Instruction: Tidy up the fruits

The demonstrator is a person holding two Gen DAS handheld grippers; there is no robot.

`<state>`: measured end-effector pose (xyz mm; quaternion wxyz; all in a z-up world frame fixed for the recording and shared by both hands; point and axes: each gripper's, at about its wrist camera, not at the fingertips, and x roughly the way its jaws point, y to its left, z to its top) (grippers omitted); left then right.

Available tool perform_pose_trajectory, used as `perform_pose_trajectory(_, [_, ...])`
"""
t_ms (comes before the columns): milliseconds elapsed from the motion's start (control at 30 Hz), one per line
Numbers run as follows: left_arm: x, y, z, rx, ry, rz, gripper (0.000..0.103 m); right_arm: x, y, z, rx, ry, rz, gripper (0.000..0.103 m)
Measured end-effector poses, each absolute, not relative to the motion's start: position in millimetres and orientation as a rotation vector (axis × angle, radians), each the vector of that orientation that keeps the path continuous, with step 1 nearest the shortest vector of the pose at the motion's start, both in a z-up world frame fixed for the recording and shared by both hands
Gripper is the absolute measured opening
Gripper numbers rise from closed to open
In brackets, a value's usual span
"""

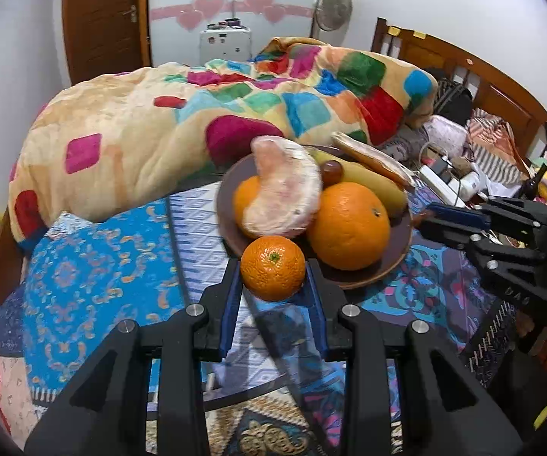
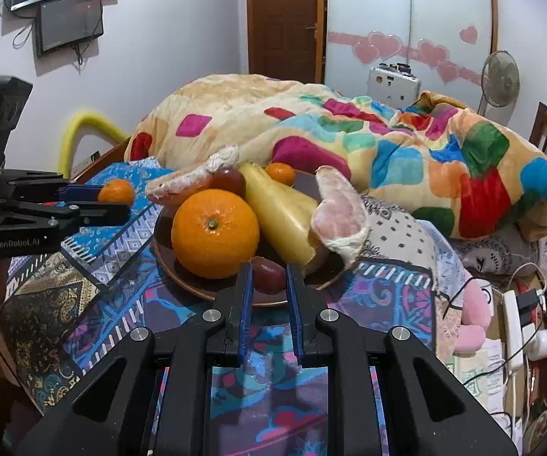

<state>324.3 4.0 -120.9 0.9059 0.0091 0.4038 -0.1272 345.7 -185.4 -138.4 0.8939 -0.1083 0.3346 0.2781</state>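
Observation:
A brown plate (image 1: 364, 279) on the patterned cloth holds a large orange (image 1: 349, 226), a banana (image 1: 372, 180), pomelo pieces (image 1: 284, 193), another small orange (image 1: 248, 199) and a dark grape (image 1: 331, 171). My left gripper (image 1: 273, 271) is shut on a small mandarin (image 1: 272, 268), held just in front of the plate's near rim; it also shows in the right wrist view (image 2: 116, 191). My right gripper (image 2: 267, 275) is shut on a reddish-brown date-like fruit (image 2: 267, 274) at the plate's (image 2: 197, 285) near edge, beside the large orange (image 2: 214, 233).
A colourful blanket (image 1: 197, 121) is heaped behind the plate. Clutter with a power strip (image 2: 512, 326), cables and pink soft items lies to the right. A wooden headboard (image 1: 463, 72), a fan (image 1: 333, 7) and a door (image 2: 284, 19) stand behind.

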Motion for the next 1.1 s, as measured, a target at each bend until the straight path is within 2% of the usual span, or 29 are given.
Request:
perform_pose_trajectory(633, [341,-16,-144,0.059,0.87,-0.294,0.033,356,-167,-158,-0.276,0.733,0.592,0.016])
perform_pose_trajectory(700, [342,-16,-146,0.057,0.875,-0.292,0.037,357,-167,-159,-0.271,0.741,0.595,0.016])
perform_pose_trajectory(767, [341,-16,-147,0.057,0.878,-0.289,0.043,359,-166,-161,-0.272,0.757,0.595,0.02])
perform_pose_trajectory(867, [338,-16,-146,0.059,0.873,-0.291,0.045,358,-167,-160,-0.267,0.754,0.599,0.03])
perform_pose_trajectory(1100, [312,-14,-125,0.053,0.81,-0.276,0.045,342,-176,-144,-0.234,0.709,0.595,0.031])
